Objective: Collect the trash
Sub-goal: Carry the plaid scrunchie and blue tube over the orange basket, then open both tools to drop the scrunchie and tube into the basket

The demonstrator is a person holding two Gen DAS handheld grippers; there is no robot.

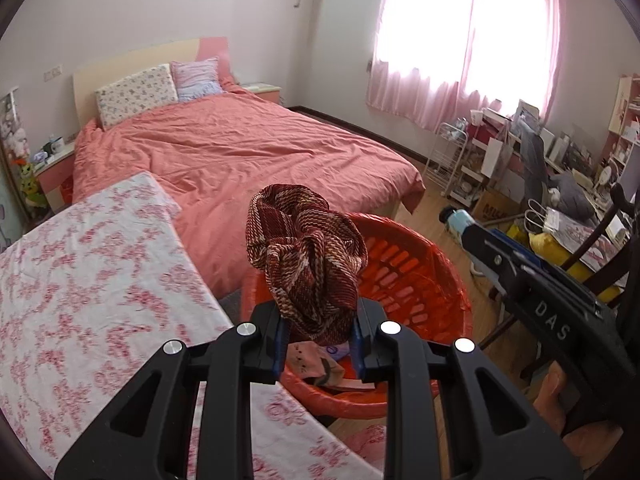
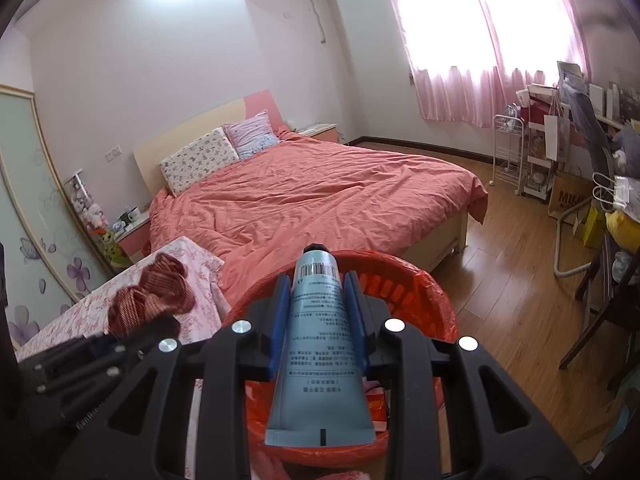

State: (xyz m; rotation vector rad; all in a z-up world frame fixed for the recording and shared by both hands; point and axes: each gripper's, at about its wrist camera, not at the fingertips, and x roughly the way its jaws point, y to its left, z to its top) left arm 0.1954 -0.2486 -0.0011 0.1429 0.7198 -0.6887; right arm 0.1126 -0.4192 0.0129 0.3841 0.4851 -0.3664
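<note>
My left gripper (image 1: 320, 322) is shut on a bunched red-brown woven cloth (image 1: 306, 258) and holds it above the near rim of a red plastic basket (image 1: 404, 264); the cloth also shows in the right wrist view (image 2: 150, 294). My right gripper (image 2: 318, 312) is shut on a light blue tube (image 2: 318, 332) with a black cap, held over the same basket (image 2: 400, 284). In the left wrist view the tube (image 1: 460, 218) sits to the right of the basket. Some paper scraps lie at the basket's bottom (image 1: 320, 364).
A table with a pink floral cloth (image 1: 88, 280) is at the left, next to the basket. A bed with a coral cover (image 1: 240, 152) lies beyond. Cluttered shelves, bags and a chair (image 1: 560, 184) fill the right side. Wooden floor (image 2: 500, 280) is to the right.
</note>
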